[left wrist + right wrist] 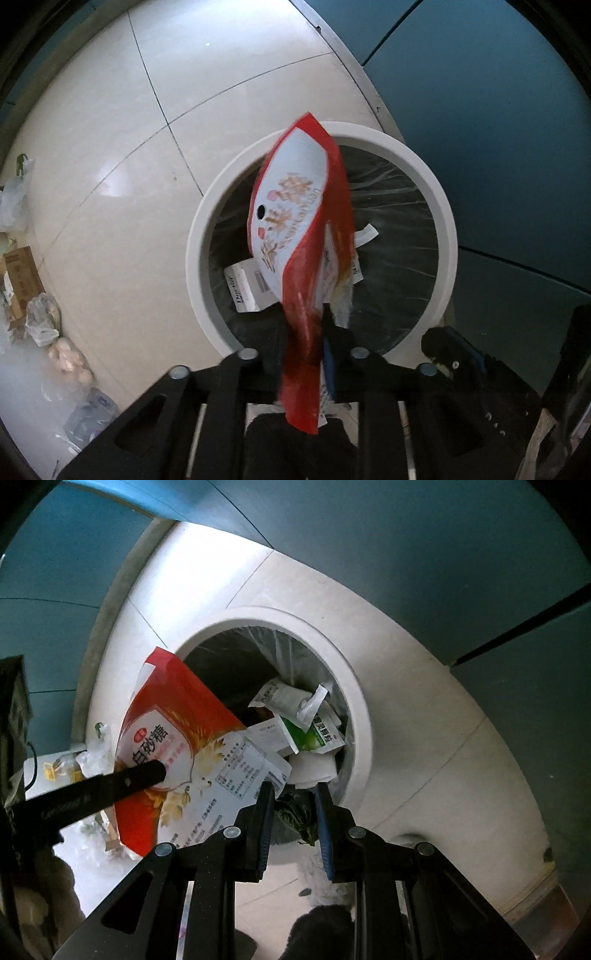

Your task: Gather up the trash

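Note:
A white round trash bin (443, 206) with a clear liner stands on the tiled floor by a teal wall; it also shows in the right wrist view (354, 686). My left gripper (304, 332) is shut on a red and white sugar bag (295, 206) and holds it over the bin's near rim. In the right wrist view the same bag (173, 709) hangs left of the bin, with a left finger (122, 782) across it. My right gripper (293, 794) is shut on a dark green crumpled scrap (299, 816) beside the bin. Cartons and wrappers (314, 734) lie inside.
Plastic bags (40, 317), a cardboard box (20, 280) and a crushed bottle (92, 410) lie on the floor at the left. The teal wall (498, 110) runs behind the bin.

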Available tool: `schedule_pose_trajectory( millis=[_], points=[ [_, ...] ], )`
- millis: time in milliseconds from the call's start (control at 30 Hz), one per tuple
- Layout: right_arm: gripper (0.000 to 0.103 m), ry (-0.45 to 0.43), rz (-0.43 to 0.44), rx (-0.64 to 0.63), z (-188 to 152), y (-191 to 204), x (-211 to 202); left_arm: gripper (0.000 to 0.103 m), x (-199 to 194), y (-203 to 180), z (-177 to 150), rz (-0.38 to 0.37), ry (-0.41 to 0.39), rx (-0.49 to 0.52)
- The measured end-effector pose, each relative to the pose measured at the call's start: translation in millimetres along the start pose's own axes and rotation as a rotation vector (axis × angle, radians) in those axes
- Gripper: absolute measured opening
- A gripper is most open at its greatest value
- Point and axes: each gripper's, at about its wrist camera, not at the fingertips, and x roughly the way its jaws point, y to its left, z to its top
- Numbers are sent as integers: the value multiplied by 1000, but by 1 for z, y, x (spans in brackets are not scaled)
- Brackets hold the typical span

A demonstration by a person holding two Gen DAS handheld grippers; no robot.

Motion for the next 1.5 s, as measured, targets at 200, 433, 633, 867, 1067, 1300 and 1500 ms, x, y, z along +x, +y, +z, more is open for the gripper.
schedule_pose_trajectory(
  millis=[200,433,633,867,1067,1300,1500],
  points=[
    [26,12,-1,6,8,3,11,55,-15,0,3,32,-49,-7],
    [57,-12,-49,-34,9,15,-13,100,-46,0,-9,112,-110,15],
    [95,-42,-104,-100,2,34,-47,100,-74,-2,-26,156,-138,0],
    [103,-96,-171,-170,-19,51,-111,100,-138,-6,-68,190,-188,-31],
    [103,-131,-200,-219,-54,70,-189,100,-206,-12,-117,192,-224,-59],
    [103,-176,-182,-271,-103,94,-314,100,-312,-30,-182,160,-302,-64],
    [103,-234,-142,-302,-148,117,-431,100,-412,-49,-241,106,-409,-23]
  ],
)
